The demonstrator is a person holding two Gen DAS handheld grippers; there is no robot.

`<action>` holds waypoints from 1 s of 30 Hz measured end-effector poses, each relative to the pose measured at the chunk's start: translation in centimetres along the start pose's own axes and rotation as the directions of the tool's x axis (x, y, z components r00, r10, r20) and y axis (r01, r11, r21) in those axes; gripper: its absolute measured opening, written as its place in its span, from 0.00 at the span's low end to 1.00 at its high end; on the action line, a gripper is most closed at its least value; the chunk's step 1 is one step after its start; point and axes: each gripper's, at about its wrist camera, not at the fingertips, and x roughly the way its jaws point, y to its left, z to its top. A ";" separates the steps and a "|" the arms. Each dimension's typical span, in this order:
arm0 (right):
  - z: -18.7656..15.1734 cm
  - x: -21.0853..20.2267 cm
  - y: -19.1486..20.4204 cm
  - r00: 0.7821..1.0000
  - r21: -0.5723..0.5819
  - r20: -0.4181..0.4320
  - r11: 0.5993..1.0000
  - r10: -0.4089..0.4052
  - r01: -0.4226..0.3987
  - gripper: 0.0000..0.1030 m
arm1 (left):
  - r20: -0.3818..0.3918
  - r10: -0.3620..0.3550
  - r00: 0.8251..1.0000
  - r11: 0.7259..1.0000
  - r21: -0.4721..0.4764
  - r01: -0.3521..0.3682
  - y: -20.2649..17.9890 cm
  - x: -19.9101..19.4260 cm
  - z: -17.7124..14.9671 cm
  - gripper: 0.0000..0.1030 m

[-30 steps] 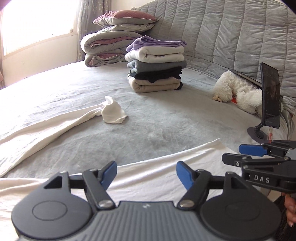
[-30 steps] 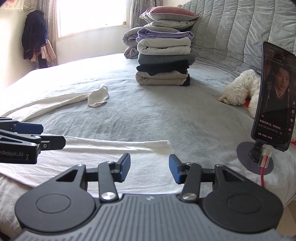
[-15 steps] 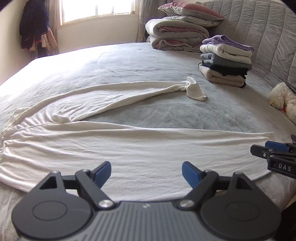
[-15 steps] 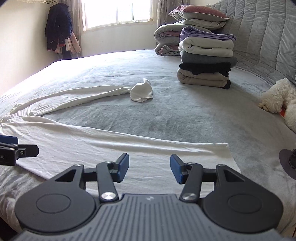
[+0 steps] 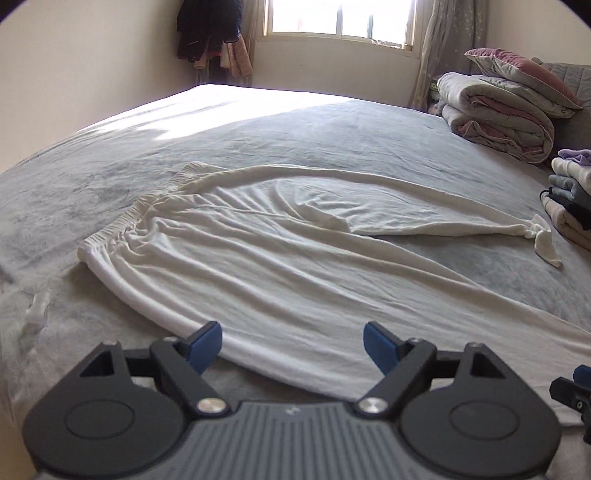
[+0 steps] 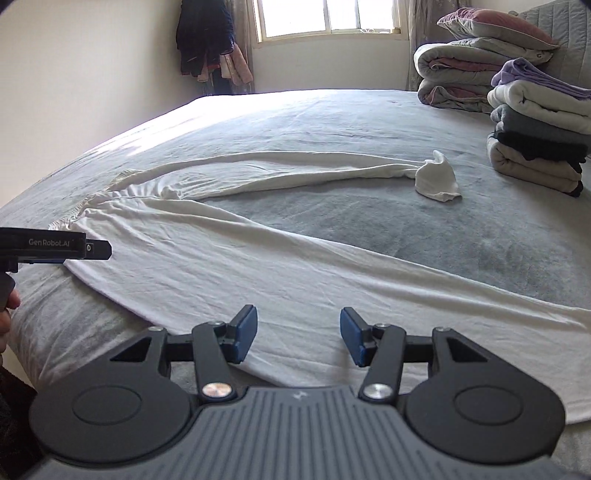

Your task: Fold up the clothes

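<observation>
A pair of white trousers [image 5: 280, 266] lies spread flat on the grey bed, its elastic waistband [image 5: 147, 206] at the left and its legs running right. The far leg ends in a bunched cuff [image 5: 543, 240], also seen in the right wrist view [image 6: 437, 179]. The trousers fill the middle of the right wrist view [image 6: 236, 258]. My left gripper [image 5: 291, 349] is open and empty, just above the near edge of the trousers close to the waist. My right gripper [image 6: 298, 338] is open and empty over the near leg. The left gripper's side shows in the right wrist view [image 6: 55, 249].
A stack of folded clothes [image 6: 539, 136] stands at the right on the bed [image 6: 332, 122]. Rolled quilts and a pillow [image 5: 506, 110] lie behind it. Dark clothes [image 5: 210, 33] hang in the far corner beside a window [image 5: 340, 18]. A small white scrap [image 5: 37, 310] lies at the left.
Both grippers have swung left along the bed, from the leg ends and the phone stand towards the waistband. The trousers have not moved. Both grippers stay open.
</observation>
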 end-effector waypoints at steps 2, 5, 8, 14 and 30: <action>-0.1 0.3 0.9 0.999 -0.032 -0.001 0.999 0.035 -0.035 0.53 | -0.014 0.027 1.000 0.999 -0.036 -0.028 1.2 0.2 0.7 0.82; -0.5 0.6 2.2 0.996 -0.086 -0.001 0.992 0.089 -0.089 0.54 | -0.021 0.059 0.998 0.995 -0.083 -0.061 2.8 0.5 1.9 0.82; -0.8 0.9 3.4 0.990 -0.139 -0.005 0.980 0.143 -0.142 0.57 | -0.027 0.091 0.995 0.988 -0.126 -0.094 4.1 1.4 2.7 0.83; -1.5 1.1 5.1 0.982 -0.223 0.001 0.957 0.188 -0.183 0.59 | 0.006 0.149 0.989 0.962 -0.230 -0.144 6.6 3.6 1.0 0.82; -2.6 2.1 7.9 0.979 -0.360 0.092 0.923 0.180 -0.136 0.17 | 0.044 0.166 0.985 0.891 -0.434 -0.131 10.4 3.4 0.6 0.59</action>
